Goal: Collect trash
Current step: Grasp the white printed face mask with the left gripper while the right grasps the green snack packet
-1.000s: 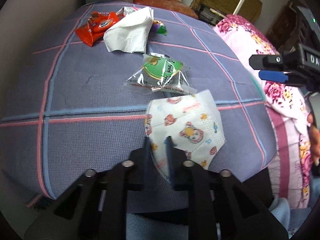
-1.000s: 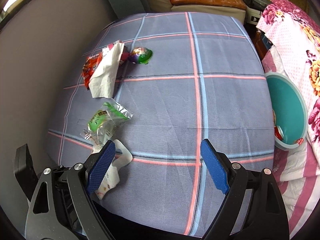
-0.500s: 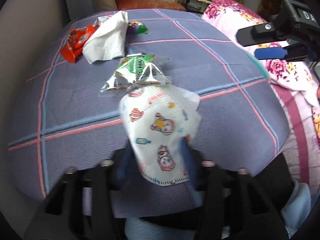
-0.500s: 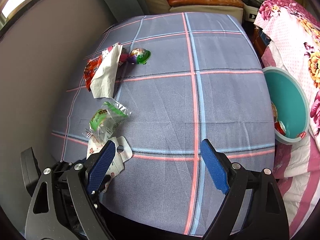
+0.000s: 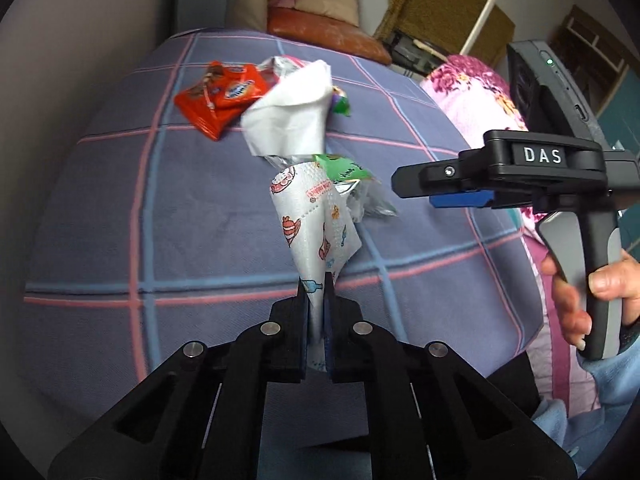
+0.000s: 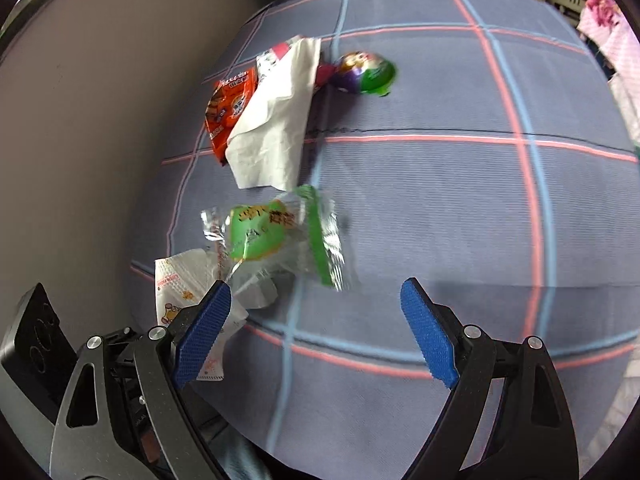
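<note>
We see a matt woven cloth [image 6: 420,208] with fine ribbing. The mask [image 5: 316,216] looks like soft quilted fabric, printed. The tissue [image 6: 276,120] is creased matt paper. The green wrapper [image 6: 276,236] is glossy clear film, the orange packet [image 6: 228,108] shiny foil. Our right gripper [image 6: 316,336] has rough blue pads [image 6: 428,336] on matt black plastic with metal pins.

My left tool [image 5: 316,292] pinches a cartoon-printed face mask [image 5: 314,220] upright above an orange wrapper [image 5: 218,96], white tissue [image 5: 288,112] and green-labelled packet [image 6: 272,236].
</note>
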### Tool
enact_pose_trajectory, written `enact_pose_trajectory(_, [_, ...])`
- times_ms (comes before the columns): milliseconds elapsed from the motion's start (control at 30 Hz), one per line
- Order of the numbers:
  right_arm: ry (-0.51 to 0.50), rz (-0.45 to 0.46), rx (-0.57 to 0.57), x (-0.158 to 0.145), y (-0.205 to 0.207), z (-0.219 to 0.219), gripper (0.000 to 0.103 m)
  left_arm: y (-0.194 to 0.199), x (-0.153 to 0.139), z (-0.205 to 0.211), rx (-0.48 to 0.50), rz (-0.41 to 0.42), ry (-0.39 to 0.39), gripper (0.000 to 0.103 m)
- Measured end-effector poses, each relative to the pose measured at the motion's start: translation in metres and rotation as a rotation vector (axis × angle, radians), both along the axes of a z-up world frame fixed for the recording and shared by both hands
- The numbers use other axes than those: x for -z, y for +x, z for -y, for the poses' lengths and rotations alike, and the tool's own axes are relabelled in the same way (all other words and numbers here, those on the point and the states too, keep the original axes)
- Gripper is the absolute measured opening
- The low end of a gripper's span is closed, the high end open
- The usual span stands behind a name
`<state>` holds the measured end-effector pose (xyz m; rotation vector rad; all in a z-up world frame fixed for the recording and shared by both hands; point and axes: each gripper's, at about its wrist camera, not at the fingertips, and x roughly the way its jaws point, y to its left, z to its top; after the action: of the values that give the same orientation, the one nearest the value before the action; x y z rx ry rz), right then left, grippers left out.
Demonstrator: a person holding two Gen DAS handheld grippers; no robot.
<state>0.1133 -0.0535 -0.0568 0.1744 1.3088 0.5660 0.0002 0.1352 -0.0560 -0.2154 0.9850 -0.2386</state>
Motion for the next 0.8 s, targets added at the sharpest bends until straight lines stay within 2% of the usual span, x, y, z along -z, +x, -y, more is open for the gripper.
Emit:
enact_pose_trajectory(233, [0.004,-0.028,-0.028,0.008,0.020,-0.035,0.083,0.015,0.004,-0.037,-0.069,-0.020,-0.038,0.007])
enact_pose_trajectory(467, [0.033,-0.053,-0.048,0.020,0.034,-0.062,0.083,0.025,0.008,-0.054,-0.105,-0.035,-0.065,0.007])
enact_pose_trajectory(533, [0.043,-0.039,-0.060,0.021,0.033,-0.067,0.071,0.026,0.011,-0.054,-0.109,-0.044,-0.064,0.007])
enact_pose_trajectory(567, [0.054,-0.040,-0.079,0.021,0.031,-0.069,0.054,0.027,0.011,-0.054,-0.111,-0.045,-0.066,0.007])
enact_pose_trajectory(700, [0.039,-0.007,-0.088,0.015,0.028,-0.069,0.054,0.030,0.010,-0.053,-0.115,-0.047,-0.075,0.007])
enact_pose_trajectory(800, [0.057,0.011,-0.056,0.005,0.032,-0.053,0.053,0.034,0.009,-0.053,-0.117,-0.051,-0.070,0.007])
